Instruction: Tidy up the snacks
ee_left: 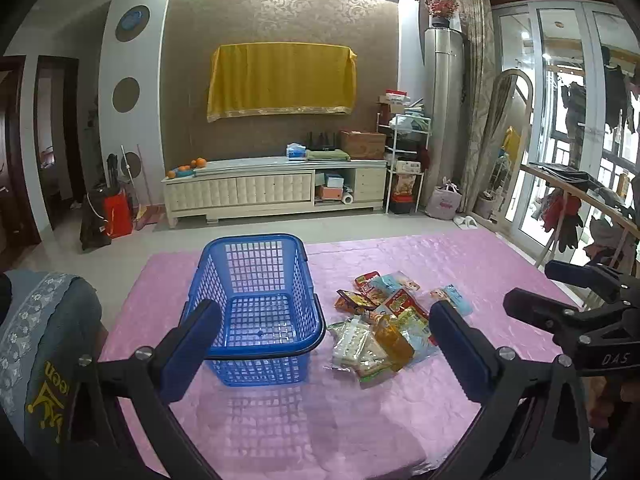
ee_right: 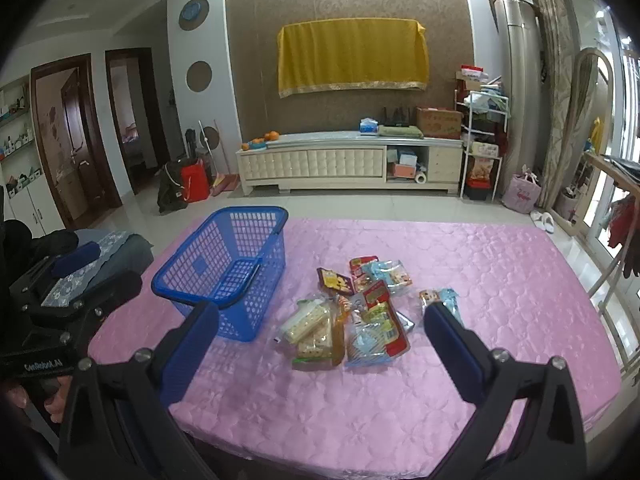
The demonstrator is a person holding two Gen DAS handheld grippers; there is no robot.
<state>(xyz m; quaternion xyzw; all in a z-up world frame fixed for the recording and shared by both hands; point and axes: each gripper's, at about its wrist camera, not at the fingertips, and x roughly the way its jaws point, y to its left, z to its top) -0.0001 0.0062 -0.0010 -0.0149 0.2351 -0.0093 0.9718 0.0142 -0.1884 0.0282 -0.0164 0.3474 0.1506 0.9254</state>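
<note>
An empty blue plastic basket (ee_left: 256, 264) (ee_right: 224, 248) stands on the pink-covered table (ee_left: 400, 400) (ee_right: 480, 280). To its right lies a loose pile of snack packets (ee_left: 384, 320) (ee_right: 352, 312), with one pale blue packet (ee_left: 452, 296) (ee_right: 440, 296) slightly apart on the right. My left gripper (ee_left: 323, 312) hovers open in front of the basket and pile, holding nothing. My right gripper (ee_right: 320, 312) hangs open above the near side of the pile, also without anything in it. Each gripper shows at the edge of the other's view: the right gripper (ee_left: 536, 286) and the left gripper (ee_right: 100, 270).
A chair with a grey embroidered cover (ee_left: 40, 340) stands at the table's left corner. A wooden clothes rack (ee_left: 580, 200) runs along the right side by the windows. A cream TV cabinet (ee_left: 276, 188) lines the far wall beyond the tiled floor.
</note>
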